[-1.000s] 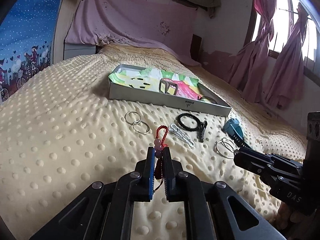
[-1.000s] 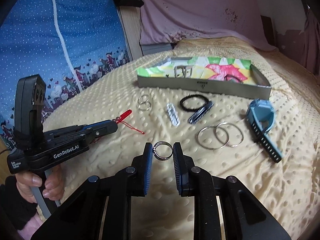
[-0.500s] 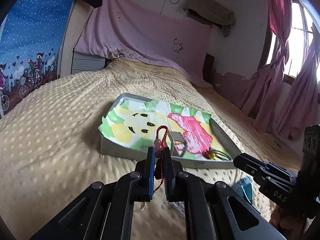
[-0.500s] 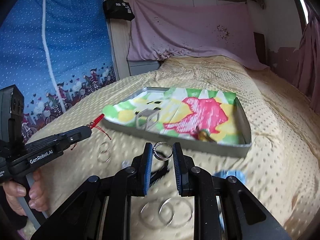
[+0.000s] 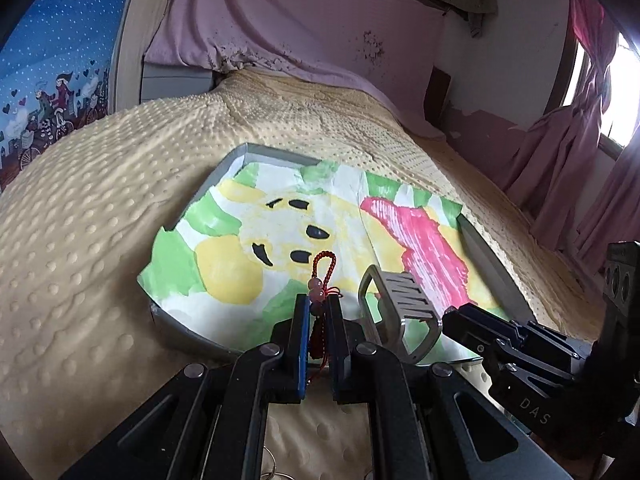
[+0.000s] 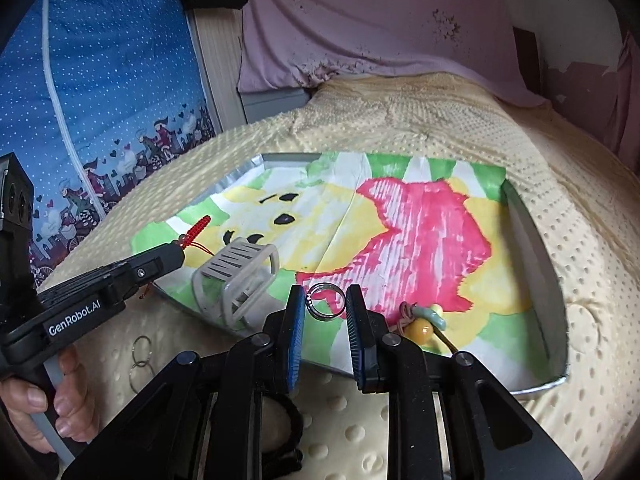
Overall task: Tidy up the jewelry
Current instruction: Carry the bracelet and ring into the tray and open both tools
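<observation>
My left gripper is shut on a red cord charm with pink beads and holds it over the near edge of the grey tray. My right gripper is shut on a small silver ring above the tray's near rim. The tray is lined with a painted paper. In it lie a grey rectangular buckle bracelet and a beaded cord piece with a yellow bead. The left gripper also shows in the right wrist view, with the red charm sticking out.
The tray sits on a yellow dotted blanket. Two small linked rings and a black hair tie lie on the blanket near me. A pink sheet and blue patterned fabric stand behind the bed.
Both grippers have moved forward from the loose items on the blanket to the tray, each still holding its piece. The tray now fills both views.
</observation>
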Demonstrator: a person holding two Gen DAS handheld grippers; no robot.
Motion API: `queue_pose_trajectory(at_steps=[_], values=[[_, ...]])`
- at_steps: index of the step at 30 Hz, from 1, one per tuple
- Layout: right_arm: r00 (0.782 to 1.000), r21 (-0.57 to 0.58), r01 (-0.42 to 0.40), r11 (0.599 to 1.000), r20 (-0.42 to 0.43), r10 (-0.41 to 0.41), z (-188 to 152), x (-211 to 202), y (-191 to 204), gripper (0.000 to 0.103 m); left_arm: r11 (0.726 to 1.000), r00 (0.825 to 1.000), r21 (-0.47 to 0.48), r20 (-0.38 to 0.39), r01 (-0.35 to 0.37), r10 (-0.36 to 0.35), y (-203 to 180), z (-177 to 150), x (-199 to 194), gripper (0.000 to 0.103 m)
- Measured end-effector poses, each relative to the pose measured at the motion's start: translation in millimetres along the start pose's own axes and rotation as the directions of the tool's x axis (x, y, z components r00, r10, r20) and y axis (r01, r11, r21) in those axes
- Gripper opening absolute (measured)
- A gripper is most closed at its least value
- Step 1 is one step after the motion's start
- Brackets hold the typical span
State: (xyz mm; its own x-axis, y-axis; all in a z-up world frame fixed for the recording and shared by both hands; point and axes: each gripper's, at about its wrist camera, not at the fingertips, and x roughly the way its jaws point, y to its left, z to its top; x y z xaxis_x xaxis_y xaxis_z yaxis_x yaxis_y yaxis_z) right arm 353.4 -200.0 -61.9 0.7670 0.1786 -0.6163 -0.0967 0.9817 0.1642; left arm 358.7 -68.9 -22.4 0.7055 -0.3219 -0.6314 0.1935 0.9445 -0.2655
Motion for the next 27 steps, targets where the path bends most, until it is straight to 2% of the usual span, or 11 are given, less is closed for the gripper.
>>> queue_pose_trajectory(at_steps=[4, 13, 16, 18, 20, 23, 24, 25, 26, 27], values=[[0.998, -0.012, 0.025, 1.0, -0.05, -0.026, -5.0, 13.7, 0.6, 0.018, 0.999, 1.0, 0.02, 0.008, -0.03, 0.03, -3.1, -2.5, 2.2, 0.008], [0.999, 0.039, 0.039, 0.998, -0.033, -0.038, -8.8, 12.3, -11.2, 0.021, 1.0, 0.999, -0.01, 0.028, -0.019, 0.019, 1.5, -3.1, -2.9, 0.008], [0.999, 0.037, 0.051, 0.998, -0.014, -0.05, -11.3, 3.3, -13.0, 0.03, 1.0, 0.999, -0.014, 0.037, -0.019, 0.019, 1.9, -4.9, -8.1, 0.008], [0.998, 0.032, 0.057, 0.998, -0.004, -0.057, -12.7, -3.3, -12.9, 0.04, 1.0, 0.999, -0.017, 0.039, -0.019, 0.02, 1.4, -5.6, -11.5, 0.009], [0.998, 0.025, 0.069, 0.997, 0.012, -0.069, -14.8, -12.3, -12.3, 0.04, 1.0, 0.999, -0.019, 0.045, -0.009, 0.01, 0.5, -7.0, -16.8, 0.012], [0.994, 0.023, 0.09, 0.996, 0.057, -0.091, -17.0, -30.1, -13.5, 0.041, 1.0, 0.998, 0.002, 0.055, -0.012, 0.012, -4.5, -10.0, -25.3, 0.024], [0.993, 0.031, 0.092, 0.995, 0.073, -0.094, -17.0, -36.3, -15.2, 0.047, 1.0, 0.998, 0.014, 0.06, -0.019, 0.018, -6.4, -10.8, -28.7, 0.034], [0.991, 0.042, 0.095, 0.995, 0.093, -0.099, -17.9, -43.1, -16.2, 0.051, 0.999, 0.997, 0.028, 0.07, -0.032, 0.03, -8.9, -12.1, -33.5, 0.051], [0.989, 0.052, 0.091, 0.994, 0.116, -0.097, -19.0, -50.6, -17.4, 0.057, 0.998, 0.995, 0.037, 0.086, -0.05, 0.047, -11.3, -13.5, -39.1, 0.062], [0.986, 0.059, 0.09, 0.994, 0.136, -0.097, -20.2, -57.2, -18.1, 0.059, 0.997, 0.993, 0.038, 0.106, -0.063, 0.059, -11.9, -14.7, -44.7, 0.072]])
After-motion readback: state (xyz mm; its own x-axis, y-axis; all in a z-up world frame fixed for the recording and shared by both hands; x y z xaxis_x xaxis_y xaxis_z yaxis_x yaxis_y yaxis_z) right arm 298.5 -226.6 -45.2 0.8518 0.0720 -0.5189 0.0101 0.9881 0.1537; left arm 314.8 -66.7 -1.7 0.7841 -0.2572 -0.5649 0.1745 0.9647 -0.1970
